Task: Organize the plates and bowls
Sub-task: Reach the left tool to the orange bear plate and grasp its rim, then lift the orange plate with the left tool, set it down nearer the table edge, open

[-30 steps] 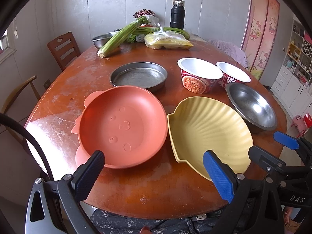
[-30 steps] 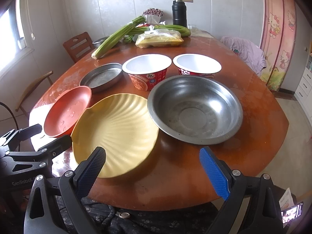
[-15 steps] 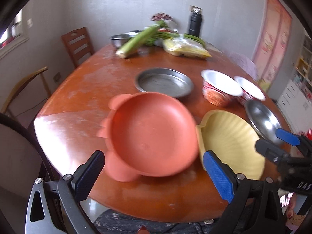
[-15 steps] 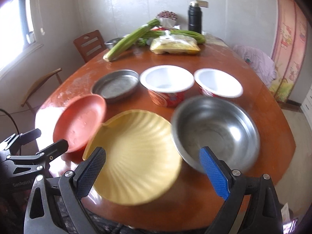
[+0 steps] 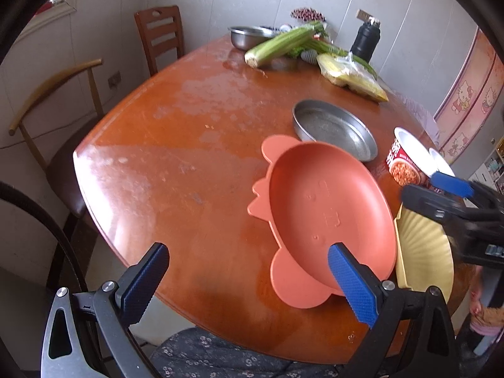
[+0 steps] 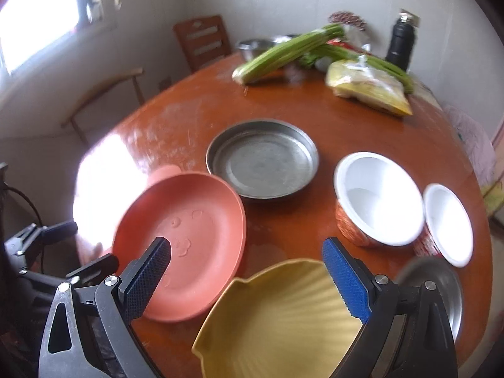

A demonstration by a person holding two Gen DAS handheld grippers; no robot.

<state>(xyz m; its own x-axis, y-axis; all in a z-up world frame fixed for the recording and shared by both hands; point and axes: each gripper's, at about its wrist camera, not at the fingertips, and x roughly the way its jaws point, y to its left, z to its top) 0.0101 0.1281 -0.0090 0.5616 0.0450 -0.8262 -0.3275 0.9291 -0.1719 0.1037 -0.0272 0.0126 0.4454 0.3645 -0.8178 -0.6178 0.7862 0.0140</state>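
Observation:
An orange animal-shaped plate (image 5: 327, 217) (image 6: 186, 239) lies at the table's near edge, beside a yellow shell-shaped plate (image 5: 422, 252) (image 6: 283, 318). Behind them are a flat steel pan (image 5: 335, 129) (image 6: 263, 159), two white-lined instant-noodle bowls (image 6: 378, 198) (image 6: 449, 223) and a steel bowl (image 6: 441, 286) at the right. My left gripper (image 5: 249, 280) is open and empty over the table edge, left of the orange plate. My right gripper (image 6: 247, 277) is open and empty above the yellow plate's near-left part.
At the table's far end lie celery stalks (image 5: 283, 44), a yellow plastic bag (image 5: 349, 77), a black flask (image 5: 367, 39) and another steel bowl (image 5: 249, 36). Wooden chairs (image 5: 160, 36) stand at the left. Bare tabletop (image 5: 176, 145) spreads left of the plates.
Both grippers have swung to the left and moved forward over the table. The plates and bowls have not moved on the table. Both grippers stay open.

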